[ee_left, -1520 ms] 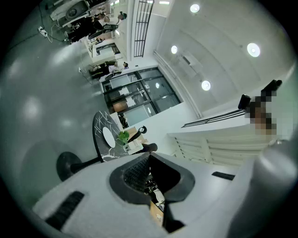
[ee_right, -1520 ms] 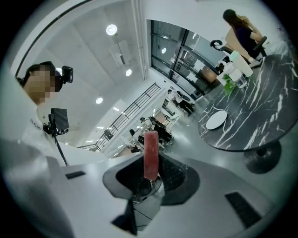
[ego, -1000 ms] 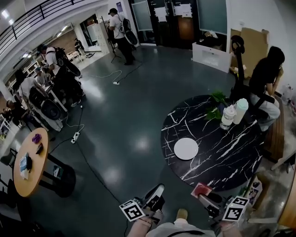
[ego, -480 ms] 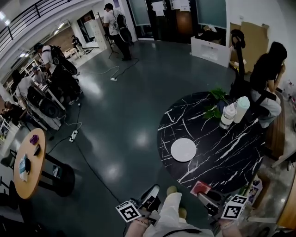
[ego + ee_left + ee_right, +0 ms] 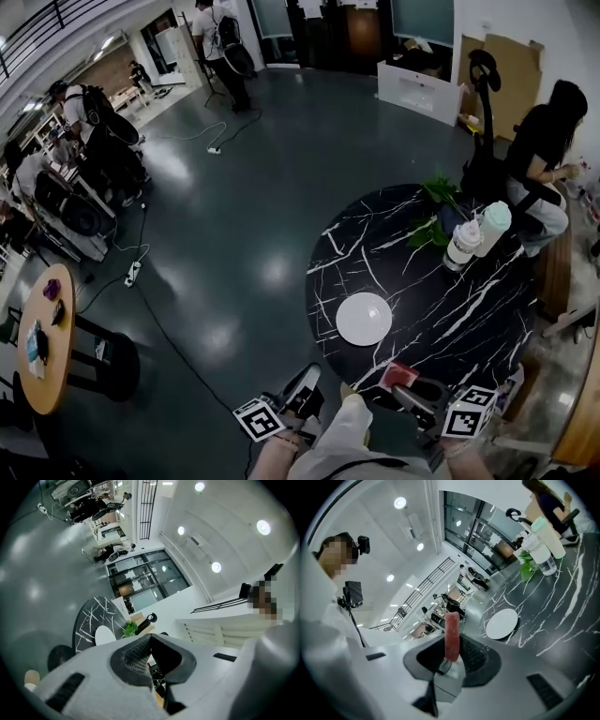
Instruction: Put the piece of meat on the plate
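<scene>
The piece of meat point(image 5: 452, 634) was a thin, flat red slab. It stood upright in the right tongs point(image 5: 451, 660), whose jaws were clamped on its lower end. It rose straight above the grip and did not sag, so I judged it light and rather stiff. Its surface looked a little grainy, so probably not slippery. A hold on one end seemed enough for it, and I think it could be laid down flat without special care.

The white plate point(image 5: 502, 623) lay empty on the black marbled tabletop point(image 5: 562, 616), ahead of the meat and apart from it. Behind the plate stood two bottles point(image 5: 543, 545) and a green plant point(image 5: 528, 568).

The left tongs point(image 5: 149, 641) had their jaws together at the tips, with nothing between them.

The right gripper view showed the grip itself and the narrow edge of the slab. In the head view the meat was only a small red patch at the near rim of the tabletop. But only that view showed that the plate was on the near side of the tabletop, that the left tongs hung over the grey floor point(image 5: 234, 262), and that a seated person point(image 5: 544, 150) was at the far side.
</scene>
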A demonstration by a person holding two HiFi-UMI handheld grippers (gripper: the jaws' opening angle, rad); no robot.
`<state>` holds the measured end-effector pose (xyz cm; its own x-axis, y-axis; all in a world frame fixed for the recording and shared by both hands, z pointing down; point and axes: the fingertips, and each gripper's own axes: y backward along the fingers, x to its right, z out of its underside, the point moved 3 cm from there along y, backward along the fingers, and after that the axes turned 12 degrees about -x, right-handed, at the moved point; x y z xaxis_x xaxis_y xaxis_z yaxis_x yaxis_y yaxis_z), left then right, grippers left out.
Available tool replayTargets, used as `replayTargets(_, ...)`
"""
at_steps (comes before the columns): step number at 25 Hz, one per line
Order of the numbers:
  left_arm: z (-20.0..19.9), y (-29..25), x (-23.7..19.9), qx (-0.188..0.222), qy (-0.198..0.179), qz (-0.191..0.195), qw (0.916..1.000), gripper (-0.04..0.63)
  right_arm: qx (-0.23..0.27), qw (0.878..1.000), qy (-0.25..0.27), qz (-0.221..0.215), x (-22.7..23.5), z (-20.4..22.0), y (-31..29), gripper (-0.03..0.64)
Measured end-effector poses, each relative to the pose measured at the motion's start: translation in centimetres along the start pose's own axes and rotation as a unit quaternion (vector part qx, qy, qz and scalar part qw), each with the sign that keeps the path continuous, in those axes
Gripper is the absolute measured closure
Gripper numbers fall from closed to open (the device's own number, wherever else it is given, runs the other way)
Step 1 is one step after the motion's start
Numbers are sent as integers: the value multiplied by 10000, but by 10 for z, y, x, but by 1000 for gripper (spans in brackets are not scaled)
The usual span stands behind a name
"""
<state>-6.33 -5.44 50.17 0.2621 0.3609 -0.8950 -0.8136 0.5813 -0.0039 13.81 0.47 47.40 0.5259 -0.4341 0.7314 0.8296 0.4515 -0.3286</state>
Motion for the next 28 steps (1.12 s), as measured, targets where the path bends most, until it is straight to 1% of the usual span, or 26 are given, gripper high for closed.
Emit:
replayTargets(2,-12,-17,-4,-52,-57,62,10000,584,-195,9998,-32,97,13,-8,-12,526)
replayTargets(6,-28,-40,-19,-255,-181,-21,9995,584,-613,9977,-83,277,44,-20,-40,526)
replayTargets(9,-37,-47,-39,-225,-80,-155,9996,586,-1012,9936,-10,496,68,-28,-68,526)
replayTargets(13,-48,-57,-64,-238,80,-288,9993,584,-1755,9788,334,1005,102,-35,-105,526)
replayTargets(15,-53,-62,-74,-212,143,-321,9992,586,-2007,9725,337,1132,118,-40,-122,526)
replayTargets(18,-58,-68,-88,-220,244,-363,9988,585,-2140,9701,181,1131,134,-47,-142,526)
replayTargets(23,-61,-75,-104,-238,428,-426,9979,584,-2357,9670,-174,955,150,-54,-161,526)
replayTargets(25,-60,-77,-108,-272,484,-443,9975,584,-2459,9648,-172,912,153,-55,-164,526)
replayTargets(28,-60,-80,-110,-315,537,-443,9971,585,-2545,9619,4,995,157,-58,-165,526)
